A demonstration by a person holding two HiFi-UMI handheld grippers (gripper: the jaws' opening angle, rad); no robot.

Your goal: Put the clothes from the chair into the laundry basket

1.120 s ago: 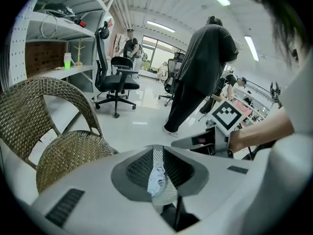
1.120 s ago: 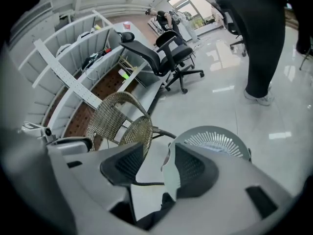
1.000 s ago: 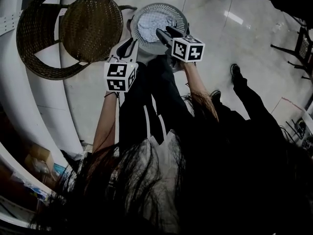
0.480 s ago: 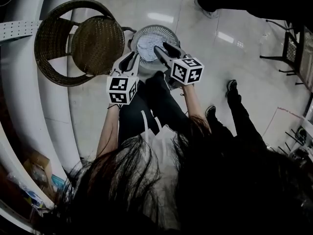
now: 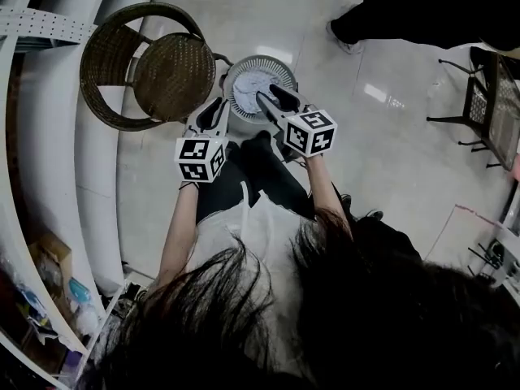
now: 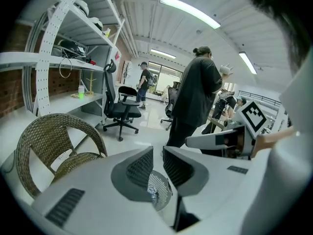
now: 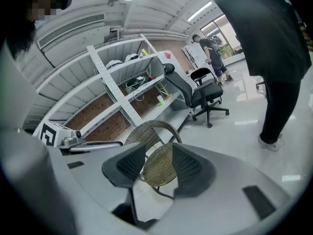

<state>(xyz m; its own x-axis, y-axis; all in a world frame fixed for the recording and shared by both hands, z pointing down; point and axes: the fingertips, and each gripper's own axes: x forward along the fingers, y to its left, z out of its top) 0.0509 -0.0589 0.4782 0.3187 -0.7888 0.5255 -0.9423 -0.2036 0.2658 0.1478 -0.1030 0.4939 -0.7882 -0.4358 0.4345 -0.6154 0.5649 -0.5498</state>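
The wicker chair [image 5: 162, 75] stands at the upper left with a bare seat. Right of it, the round slatted laundry basket [image 5: 280, 67] holds pale clothes [image 5: 253, 84]. My left gripper [image 5: 218, 106] hovers over the basket's near left rim, open and empty. My right gripper [image 5: 270, 96] hangs over the basket, open; its jaws have just been closing with nothing between them. The left gripper view shows the left gripper [image 6: 157, 153] with a narrow gap, and the basket [image 6: 160, 190] below it. In the right gripper view, the right gripper [image 7: 157, 153] frames the chair [image 7: 156, 165].
White shelving [image 5: 49, 136] curves along the left. A person in dark clothes [image 6: 195, 97] stands beyond the basket, their feet [image 5: 345, 35] at the top of the head view. An office chair [image 6: 120, 109] sits further back, and a dark chair frame [image 5: 479, 96] is at the right.
Both grippers have risen above the basket, so basket and chair look smaller and farther below. The bystander's legs have shifted toward the top right of the head view.
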